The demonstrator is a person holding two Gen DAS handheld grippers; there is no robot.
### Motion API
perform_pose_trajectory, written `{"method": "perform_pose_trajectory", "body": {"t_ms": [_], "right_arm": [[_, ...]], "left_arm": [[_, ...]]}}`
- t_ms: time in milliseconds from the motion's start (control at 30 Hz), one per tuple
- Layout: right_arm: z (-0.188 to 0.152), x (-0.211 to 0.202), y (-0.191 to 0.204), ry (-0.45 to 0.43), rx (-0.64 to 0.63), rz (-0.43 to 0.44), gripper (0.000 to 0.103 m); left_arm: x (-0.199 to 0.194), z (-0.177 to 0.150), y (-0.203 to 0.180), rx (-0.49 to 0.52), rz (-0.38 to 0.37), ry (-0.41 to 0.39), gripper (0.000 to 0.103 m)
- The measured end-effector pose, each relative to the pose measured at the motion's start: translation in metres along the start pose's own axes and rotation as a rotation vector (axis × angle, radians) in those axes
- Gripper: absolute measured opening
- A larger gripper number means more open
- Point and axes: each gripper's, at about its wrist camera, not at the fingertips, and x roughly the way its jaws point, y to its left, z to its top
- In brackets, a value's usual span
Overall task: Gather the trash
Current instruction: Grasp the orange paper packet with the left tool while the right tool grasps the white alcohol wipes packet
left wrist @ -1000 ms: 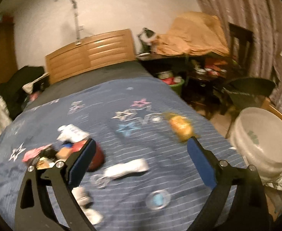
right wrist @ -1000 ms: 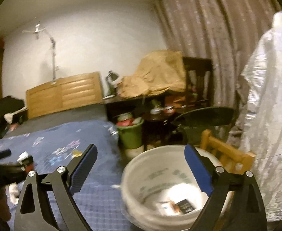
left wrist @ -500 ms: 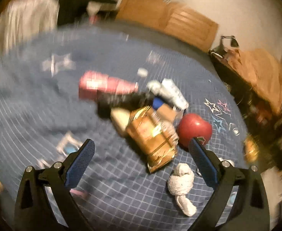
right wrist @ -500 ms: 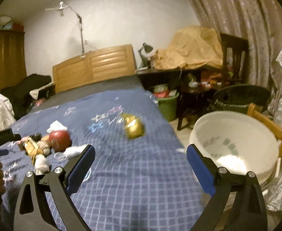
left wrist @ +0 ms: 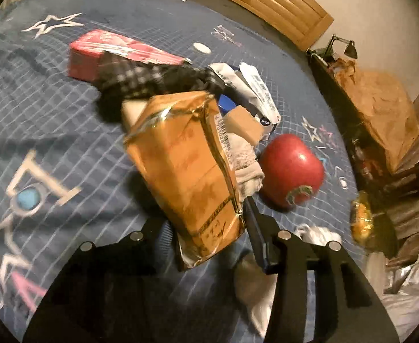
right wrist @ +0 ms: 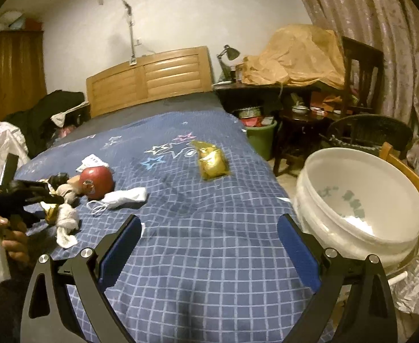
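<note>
A golden-brown snack bag (left wrist: 186, 157) lies on top of a trash pile on the blue bed cover (left wrist: 52, 114). My left gripper (left wrist: 206, 217) is closing its jaws around the bag's lower end, and both pads touch it. A red apple (left wrist: 292, 168) and a grey sock (left wrist: 246, 157) lie just right of the bag. In the right wrist view the left gripper (right wrist: 46, 197) sits at that pile beside the apple (right wrist: 96, 181), held by a person's hand (right wrist: 9, 237). My right gripper (right wrist: 209, 223) stands open over bare cover, holding nothing.
A red box (left wrist: 109, 51), a black checked cloth (left wrist: 152, 80) and a white wrapper (left wrist: 258, 88) lie behind the bag. A yellow packet (right wrist: 212, 161) and a white mask (right wrist: 123, 197) lie on the bed. A white bucket (right wrist: 361, 200) stands at the bed's right side.
My left gripper swung left and down onto the pile, rolled, and closed from wide open around the golden bag. The right gripper turned from the bucket toward the bed.
</note>
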Motion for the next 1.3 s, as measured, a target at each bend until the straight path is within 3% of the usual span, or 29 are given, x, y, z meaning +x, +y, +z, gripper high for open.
{"method": "perform_pose_trajectory", "body": {"t_ms": [267,433,667,733,800,900,1000,1133,1200,1300], "right_arm": [[0.009,0.018,0.032,0.060,-0.073,0.085,0.096],[0.021,0.033,0.074,0.073,-0.178,0.196,0.096],[0.095,0.089,0.165,0.019,-0.351,0.351,0.095],[0.121,0.129,0.198,0.099,-0.399,0.421,0.095],[0.138,0.187,0.239,0.263,-0.468,0.473,0.095],[0.145,0.256,0.287,0.445,-0.594,0.432,0.088],[0.140,0.306,0.310,0.577,-0.649,0.379,0.078],[0.128,0.359,0.321,0.714,-0.641,0.325,0.051],[0.131,0.355,0.321,0.678,-0.642,0.336,0.043],[0.154,0.316,0.307,0.526,-0.596,0.384,0.041]], "left_arm": [[-0.066,-0.015,0.024,0.125,0.062,-0.095,0.045],[-0.075,-0.007,0.050,0.165,0.112,-0.081,0.045],[-0.057,0.002,0.073,0.238,0.151,-0.021,0.045],[-0.046,0.003,0.080,0.234,0.155,-0.004,0.048],[-0.039,0.005,0.084,0.236,0.147,-0.003,0.052],[-0.036,0.008,0.088,0.246,0.126,0.001,0.052],[-0.034,0.010,0.091,0.244,0.107,0.002,0.052],[-0.034,0.009,0.090,0.241,0.086,-0.002,0.055],[-0.034,0.009,0.090,0.240,0.075,-0.004,0.056],[-0.038,0.009,0.093,0.222,0.048,-0.006,0.058]]}}
